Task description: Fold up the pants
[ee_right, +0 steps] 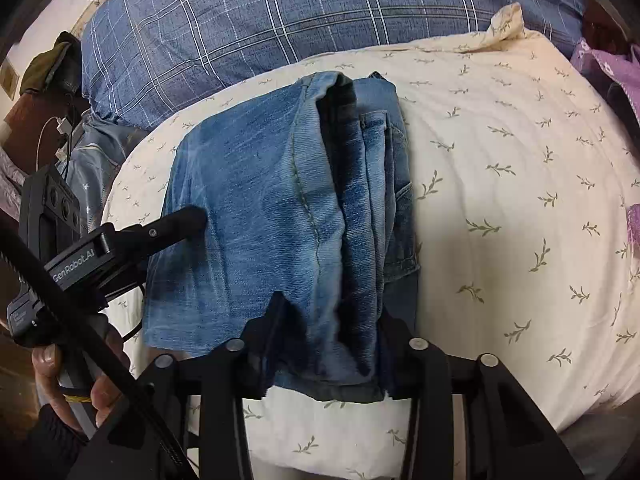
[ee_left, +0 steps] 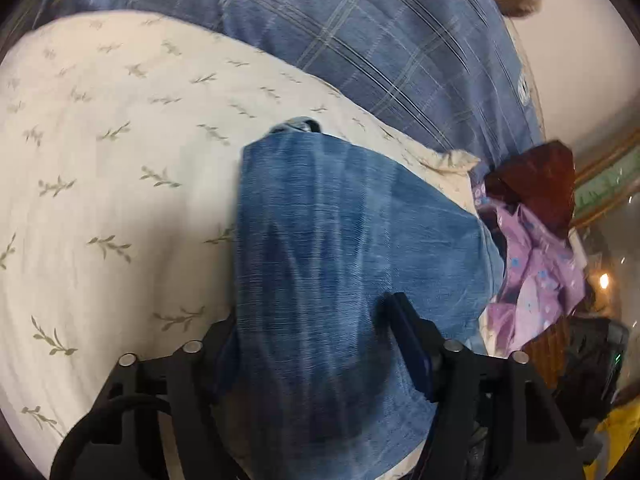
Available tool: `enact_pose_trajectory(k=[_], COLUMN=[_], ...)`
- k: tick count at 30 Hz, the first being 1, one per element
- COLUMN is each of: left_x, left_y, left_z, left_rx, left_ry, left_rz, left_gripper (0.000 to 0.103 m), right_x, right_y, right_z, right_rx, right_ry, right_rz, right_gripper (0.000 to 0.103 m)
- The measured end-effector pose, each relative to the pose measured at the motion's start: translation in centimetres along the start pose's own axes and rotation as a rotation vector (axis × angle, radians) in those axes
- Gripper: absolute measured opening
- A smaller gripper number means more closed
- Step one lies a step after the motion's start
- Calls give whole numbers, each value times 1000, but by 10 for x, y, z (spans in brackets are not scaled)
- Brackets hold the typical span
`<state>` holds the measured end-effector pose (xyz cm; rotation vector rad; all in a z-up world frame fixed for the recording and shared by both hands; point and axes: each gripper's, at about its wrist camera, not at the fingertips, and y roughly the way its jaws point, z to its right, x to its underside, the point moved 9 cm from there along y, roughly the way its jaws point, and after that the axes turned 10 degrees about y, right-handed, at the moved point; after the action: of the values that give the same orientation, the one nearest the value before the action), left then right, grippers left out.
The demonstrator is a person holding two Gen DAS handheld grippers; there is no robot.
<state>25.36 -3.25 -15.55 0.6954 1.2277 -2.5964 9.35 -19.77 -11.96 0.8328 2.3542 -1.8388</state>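
Observation:
Blue denim pants (ee_right: 276, 200) lie folded into a thick bundle on a cream leaf-print quilt (ee_right: 520, 184). My right gripper (ee_right: 332, 320) straddles the bundle's near end, fingers on either side of the folded layers, apparently closed on them. My left gripper (ee_left: 316, 320) has denim (ee_left: 340, 240) draped between and over its fingers; one finger (ee_left: 404, 320) shows on the right. In the right wrist view the left gripper's finger (ee_right: 176, 224) rests on the bundle's left edge, over the fabric.
A blue plaid pillow or duvet (ee_right: 280, 12) lies behind the quilt. Purple floral cloth (ee_left: 532, 276) and a dark red item (ee_left: 540, 176) sit at the quilt's side. A bedside stand with cables (ee_right: 52, 120) is at left.

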Motion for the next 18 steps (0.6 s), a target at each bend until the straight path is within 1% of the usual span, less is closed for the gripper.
enact_pose_trajectory(k=[2, 4, 7, 11, 16, 17, 18], left_x=[-1, -1, 3, 6, 15, 17, 17], left_y=[6, 8, 16, 12, 3, 2, 2], left_z=[7, 9, 10, 13, 16, 15, 16], left_rx=[-26, -25, -20, -30, -51, -54, -54], left_ry=[32, 40, 32, 66, 108, 114, 116], left_rz=[-2, 2, -11, -13, -11, -12, -9], left_gripper=[67, 67, 66, 66, 66, 66, 66], right_x=[-1, -4, 0, 0, 0, 1, 0], right_y=[0, -1, 9, 10, 9, 8, 7], right_z=[2, 3, 3, 6, 14, 16, 18], right_rx=[-7, -13, 18, 5, -58, -66, -67], right_ry=[18, 50, 61, 88, 142, 146, 149], right_rz=[-24, -51, -99, -103, -96, -96, -93], right_gripper=[36, 33, 31, 32, 36, 37, 44])
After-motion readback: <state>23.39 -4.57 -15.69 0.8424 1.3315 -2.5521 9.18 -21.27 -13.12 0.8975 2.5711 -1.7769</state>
